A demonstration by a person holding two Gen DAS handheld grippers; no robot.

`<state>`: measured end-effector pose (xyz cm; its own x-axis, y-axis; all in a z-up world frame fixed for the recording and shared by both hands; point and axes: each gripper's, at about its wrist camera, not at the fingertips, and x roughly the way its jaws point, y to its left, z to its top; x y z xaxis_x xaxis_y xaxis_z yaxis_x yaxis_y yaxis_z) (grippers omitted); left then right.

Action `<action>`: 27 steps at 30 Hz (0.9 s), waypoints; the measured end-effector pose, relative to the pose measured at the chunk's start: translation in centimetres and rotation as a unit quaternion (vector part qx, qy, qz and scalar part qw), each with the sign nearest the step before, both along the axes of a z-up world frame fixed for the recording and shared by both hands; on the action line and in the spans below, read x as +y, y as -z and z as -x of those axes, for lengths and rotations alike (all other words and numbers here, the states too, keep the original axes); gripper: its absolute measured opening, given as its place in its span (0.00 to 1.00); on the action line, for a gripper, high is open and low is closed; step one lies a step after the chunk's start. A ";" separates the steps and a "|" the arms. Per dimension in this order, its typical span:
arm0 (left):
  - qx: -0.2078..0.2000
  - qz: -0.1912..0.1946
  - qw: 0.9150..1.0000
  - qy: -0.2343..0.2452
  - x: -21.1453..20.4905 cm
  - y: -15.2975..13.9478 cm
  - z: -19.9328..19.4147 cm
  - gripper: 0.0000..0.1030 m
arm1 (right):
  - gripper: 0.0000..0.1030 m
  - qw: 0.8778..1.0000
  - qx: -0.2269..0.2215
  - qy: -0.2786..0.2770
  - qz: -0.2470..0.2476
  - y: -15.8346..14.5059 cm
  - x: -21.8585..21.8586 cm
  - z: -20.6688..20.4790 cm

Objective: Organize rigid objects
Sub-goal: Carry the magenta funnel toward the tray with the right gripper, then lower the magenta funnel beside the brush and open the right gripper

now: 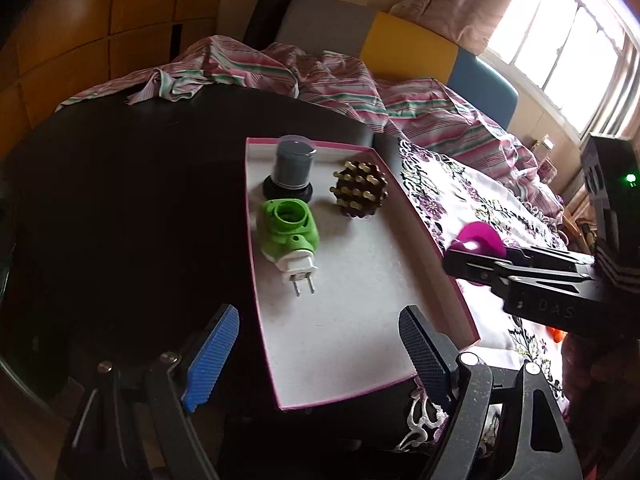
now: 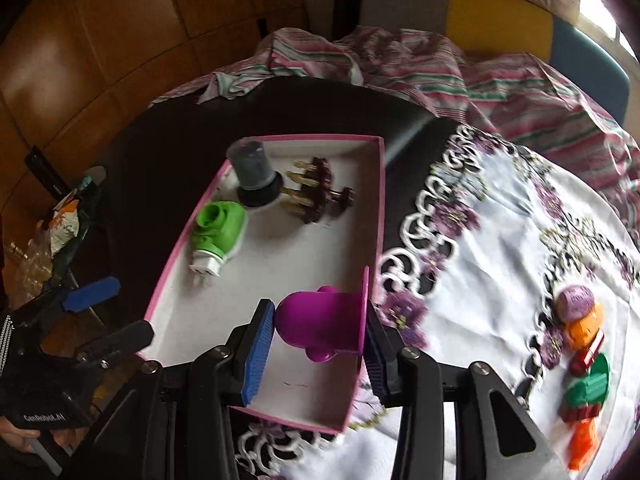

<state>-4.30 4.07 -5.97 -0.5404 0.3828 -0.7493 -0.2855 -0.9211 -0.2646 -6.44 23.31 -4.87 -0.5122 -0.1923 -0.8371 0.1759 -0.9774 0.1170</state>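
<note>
While carrying purple piece, pinched in right gripper, over box edge. Next: lower, release beside green plug. Left gripper spread, idle.

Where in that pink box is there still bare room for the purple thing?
The near half of the pink-edged box is bare, from the green plug-in down to the near wall. The far end is crowded: grey canister and studded brown piece. The right gripper holds the purple piece there.

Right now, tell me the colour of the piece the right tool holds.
Magenta piece, clearest in the right wrist view.
</note>
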 end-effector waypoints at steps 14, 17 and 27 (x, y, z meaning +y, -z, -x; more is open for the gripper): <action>-0.011 0.003 1.000 -0.007 -0.7 0.8 0.3 0.81 | 0.41 1.000 -0.028 0.007 0.000 4.4 0.1 7.4; -0.014 0.004 1.000 -0.006 -0.6 0.9 0.3 0.81 | 0.45 1.000 -0.025 0.013 0.009 4.1 0.7 7.1; -0.007 0.012 1.000 -0.006 -0.4 0.7 0.0 0.81 | 0.47 0.999 -0.015 0.035 0.028 3.2 1.6 5.6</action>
<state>-4.29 3.67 -6.66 -0.5338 0.3588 -0.7657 -0.2707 -0.9304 -0.2472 -12.00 24.87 -8.08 -0.5004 -0.2039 -0.8414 0.1036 -0.9790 0.1756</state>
